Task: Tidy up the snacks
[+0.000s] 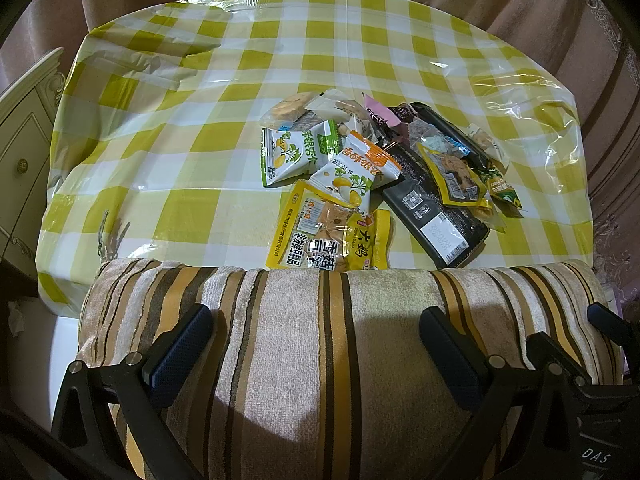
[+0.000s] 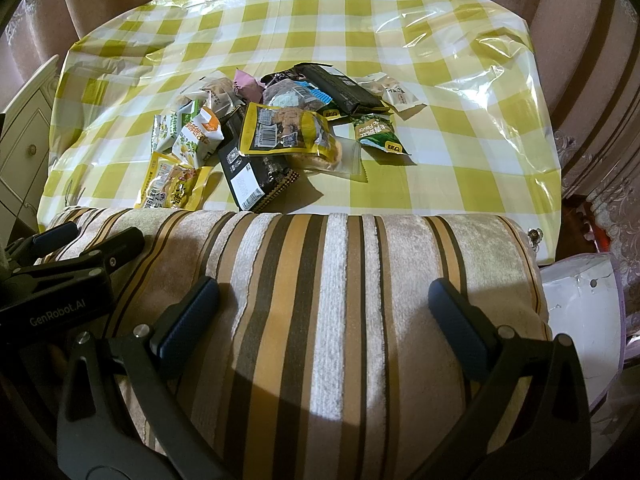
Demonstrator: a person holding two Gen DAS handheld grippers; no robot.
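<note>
left claw (image 1: pixel 316 344): hovering over a striped chair back (image 1: pixel 340 320), fingers spread wide, gripping nothing.
right claw (image 2: pixel 324 312): likewise spread and empty, hanging over the same chair back.
snack pile (image 1: pixel 372 176): lying ahead of both claws, beyond the chair back, heaped on the near middle of the bench (image 1: pixel 200 80); sitting slightly right of the left claw, slightly left of the right claw.
nearest pieces: yellow pouch (image 1: pixel 320 236) closest to the left claw; long black packet (image 2: pixel 256 176) pointing its short end toward the right claw, long axis running away and slightly right.
materials: crinkly glossy foil and clear film wrappers, flat and pillow-shaped; slick checked plastic cover on the bench; plush fabric on the chair.
</note>
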